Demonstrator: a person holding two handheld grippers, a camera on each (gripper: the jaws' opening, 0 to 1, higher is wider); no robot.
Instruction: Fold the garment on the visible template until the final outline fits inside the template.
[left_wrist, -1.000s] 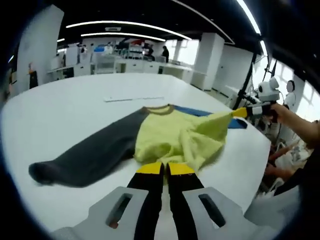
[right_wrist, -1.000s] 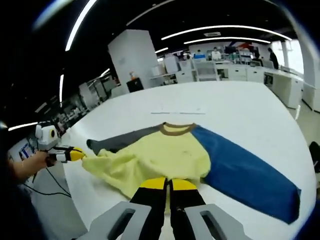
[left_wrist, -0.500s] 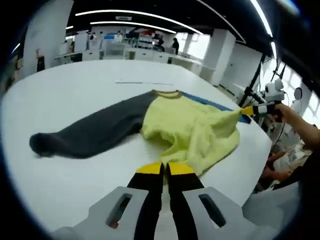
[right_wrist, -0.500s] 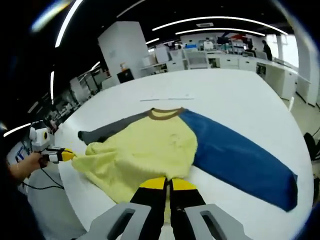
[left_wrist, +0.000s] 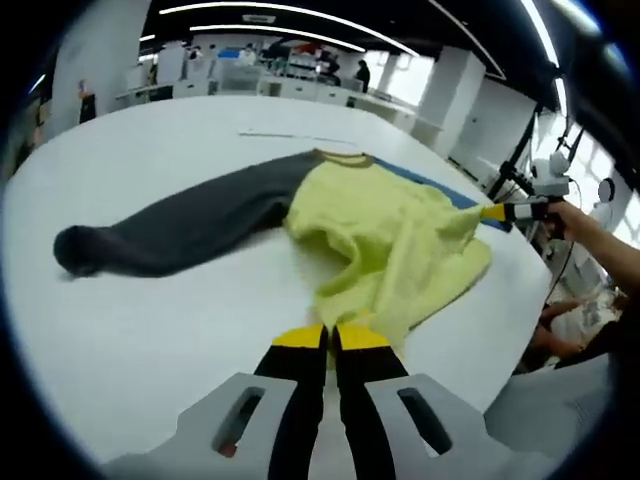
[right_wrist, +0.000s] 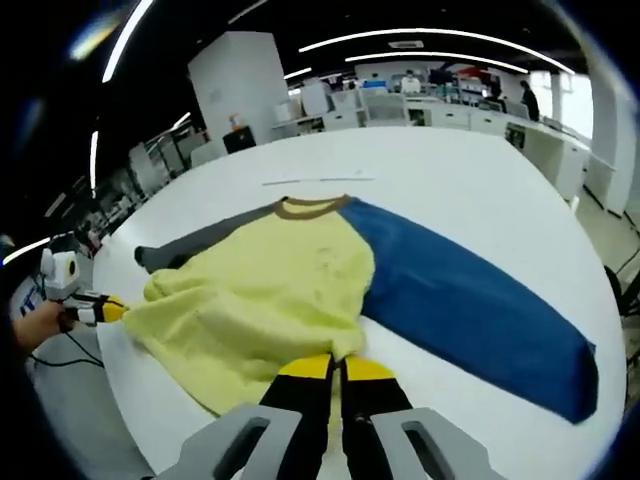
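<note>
Left gripper view looks along the left gripper, whose yellow-tipped jaws are pressed together on the near hem of the sweater, which lies spread on the round white surface. The yellow body of the garment is bunched and lifted into a ridge between the two pinch points. Its dark grey sleeve stretches away to the left, flat on the surface, cuff end rounded. At the right, the right gripper shows as a yellow tip with jaws closed on another corner of the yellow hem, held by a person's hand.

Right gripper view gives the opposite side: the right gripper has its jaws clamped together on the yellow hem at the near edge, and the blue sleeve lies flat to the right, fully laid out, where the other view shows just a sliver of blue. The brown collar sits at the far end of the body. The left gripper appears at the left edge, gripping the hem corner. A thin pale line lies on the surface beyond the collar.
</note>
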